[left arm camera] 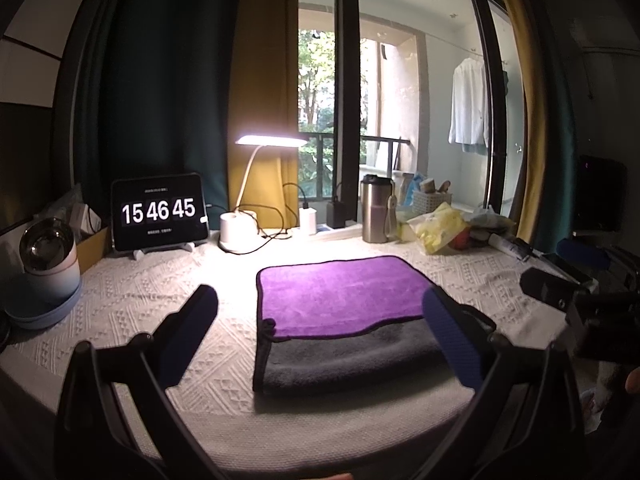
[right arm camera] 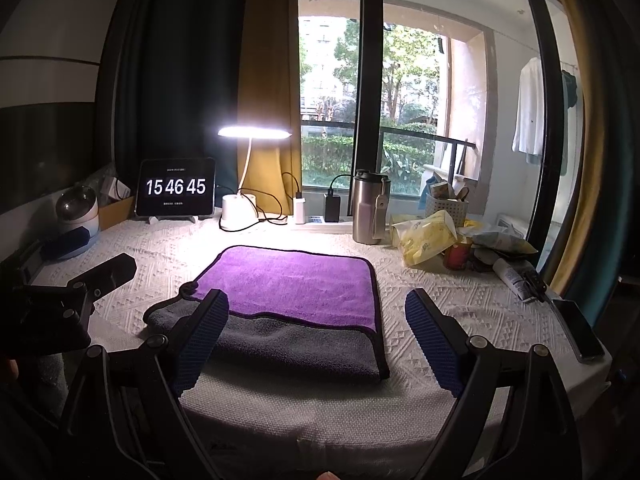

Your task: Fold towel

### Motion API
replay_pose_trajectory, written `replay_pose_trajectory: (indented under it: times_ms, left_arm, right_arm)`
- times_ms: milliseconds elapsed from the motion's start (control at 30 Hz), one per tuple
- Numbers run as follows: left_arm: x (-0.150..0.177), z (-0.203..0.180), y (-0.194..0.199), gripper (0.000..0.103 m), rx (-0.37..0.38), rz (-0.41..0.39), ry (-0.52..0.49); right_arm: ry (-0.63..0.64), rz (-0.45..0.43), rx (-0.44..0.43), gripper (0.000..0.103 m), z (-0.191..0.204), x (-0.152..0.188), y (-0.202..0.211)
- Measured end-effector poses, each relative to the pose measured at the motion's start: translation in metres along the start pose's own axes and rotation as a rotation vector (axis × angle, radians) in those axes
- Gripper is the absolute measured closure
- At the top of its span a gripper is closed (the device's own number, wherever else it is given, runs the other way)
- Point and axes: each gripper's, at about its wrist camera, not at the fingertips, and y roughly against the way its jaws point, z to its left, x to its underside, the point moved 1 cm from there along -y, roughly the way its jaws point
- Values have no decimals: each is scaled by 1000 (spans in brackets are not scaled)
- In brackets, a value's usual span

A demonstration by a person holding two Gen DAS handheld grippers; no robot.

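A towel (left arm camera: 340,296), purple on one face and grey on the other, lies folded on the white textured tablecloth (left arm camera: 152,296). The purple layer covers the far part and a grey strip (left arm camera: 352,360) shows at the near edge. It also shows in the right wrist view (right arm camera: 296,288). My left gripper (left arm camera: 320,308) is open and empty, held above the table with the towel's near left part between its fingers. My right gripper (right arm camera: 316,312) is open and empty, its fingers either side of the towel's near right corner. The right gripper's body shows at the right of the left wrist view (left arm camera: 560,292).
Along the back stand a tablet clock (left arm camera: 160,210), a lit desk lamp (left arm camera: 240,228), chargers with cables (left arm camera: 308,220), a steel bottle (left arm camera: 376,208), a basket (left arm camera: 432,200) and yellow bags (left arm camera: 440,228). A round device (left arm camera: 48,264) sits left. A phone (right arm camera: 580,332) lies at the right edge.
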Motion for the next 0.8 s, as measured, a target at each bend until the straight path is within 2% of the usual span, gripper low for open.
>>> replay_pose_trajectory:
  times_ms: [800]
  left_arm:
    - [-1, 5, -1, 0, -8, 0, 0]
  right_arm:
    - [-4, 8, -9, 11, 0, 6, -3]
